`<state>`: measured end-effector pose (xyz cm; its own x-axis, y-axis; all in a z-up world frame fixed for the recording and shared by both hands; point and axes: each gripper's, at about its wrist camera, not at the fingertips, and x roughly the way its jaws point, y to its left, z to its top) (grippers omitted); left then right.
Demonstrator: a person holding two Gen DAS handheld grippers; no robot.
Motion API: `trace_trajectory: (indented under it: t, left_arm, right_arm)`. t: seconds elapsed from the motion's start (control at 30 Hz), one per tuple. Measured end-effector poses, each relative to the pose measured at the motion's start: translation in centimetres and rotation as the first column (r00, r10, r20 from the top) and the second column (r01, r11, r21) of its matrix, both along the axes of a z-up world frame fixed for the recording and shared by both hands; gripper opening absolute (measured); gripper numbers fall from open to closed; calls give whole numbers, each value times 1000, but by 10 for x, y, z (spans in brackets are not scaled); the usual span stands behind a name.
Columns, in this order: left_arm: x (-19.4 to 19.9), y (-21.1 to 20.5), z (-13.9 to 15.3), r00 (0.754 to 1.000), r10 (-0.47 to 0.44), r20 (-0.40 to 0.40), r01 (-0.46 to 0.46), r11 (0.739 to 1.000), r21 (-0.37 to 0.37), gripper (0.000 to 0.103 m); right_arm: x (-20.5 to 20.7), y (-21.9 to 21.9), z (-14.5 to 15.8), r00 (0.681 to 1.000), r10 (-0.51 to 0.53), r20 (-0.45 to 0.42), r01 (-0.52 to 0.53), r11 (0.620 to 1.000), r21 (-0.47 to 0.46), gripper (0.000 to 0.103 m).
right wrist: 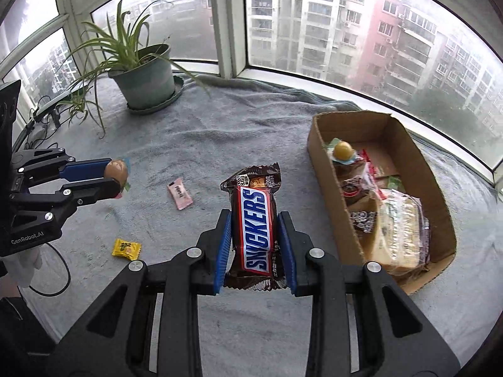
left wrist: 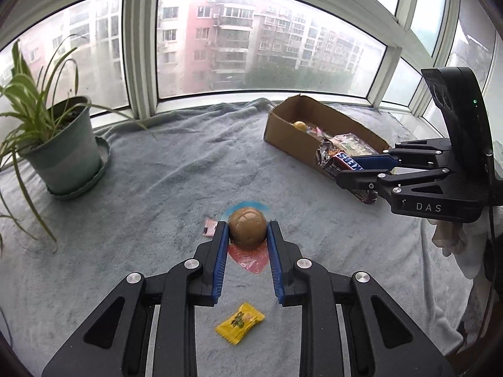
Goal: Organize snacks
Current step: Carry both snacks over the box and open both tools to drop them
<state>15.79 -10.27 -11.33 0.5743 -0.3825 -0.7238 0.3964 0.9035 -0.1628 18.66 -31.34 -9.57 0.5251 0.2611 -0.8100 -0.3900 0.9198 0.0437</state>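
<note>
Grey fleece blanket (right wrist: pixel 251 132) covers the whole surface under both my tools, rumpled toward the windows.

Far left: green potted plant (right wrist: pixel 144 75) in its saucer, long striped leaves drooping over the cloth.

Left gripper (left wrist: pixel 246 229): fingers clenched on a round brown wrapped sweet (left wrist: pixel 246 227), one blue pad on each side of it. From the right wrist view the sweet (right wrist: pixel 116 169) looks lifted clear of the blanket; I can't tell how far. A red and blue wrapper edge shows behind it.

Near the left fingers, loose on the blanket: a yellow candy packet (right wrist: pixel 126 248), nearest to me, and a pink candy packet (right wrist: pixel 179 193) further out, to its right. They lie apart from each other.

Centre: right gripper (right wrist: pixel 254 245), fingers clamped on a Snickers pack (right wrist: pixel 253 223), held lengthwise between the blue pads, label up, crimped ends sticking out front and back. It is up off the blanket, just left of the box.

Right: open cardboard box (right wrist: pixel 440 220), long side running away from me. Inside, far end, a round yellow sweet (right wrist: pixel 342 150); nearer, a jumble of wrapped snacks, including a clear-wrapped pale cake or bread (right wrist: pixel 399 235) at the near end. The rest I can't make out.
</note>
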Motion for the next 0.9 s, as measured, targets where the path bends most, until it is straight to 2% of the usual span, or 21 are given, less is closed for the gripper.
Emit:
trace_trajectory:
  t: [0.3, 0.6, 0.9]
  left_arm:
    - [33, -37, 12, 998, -61, 33, 61, 998, 1, 23]
    - [71, -74, 21, 993, -103, 56, 103, 995, -8, 23]
    - [102, -108, 23, 989, -135, 55, 137, 990, -23, 23]
  right_arm:
    - [12, -60, 5, 993, -114, 20, 115, 993, -12, 30]
    - [28, -121, 5, 972, -233, 33, 234, 972, -35, 30]
    - [47, -156, -13, 952, -307, 10, 307, 950, -58, 30]
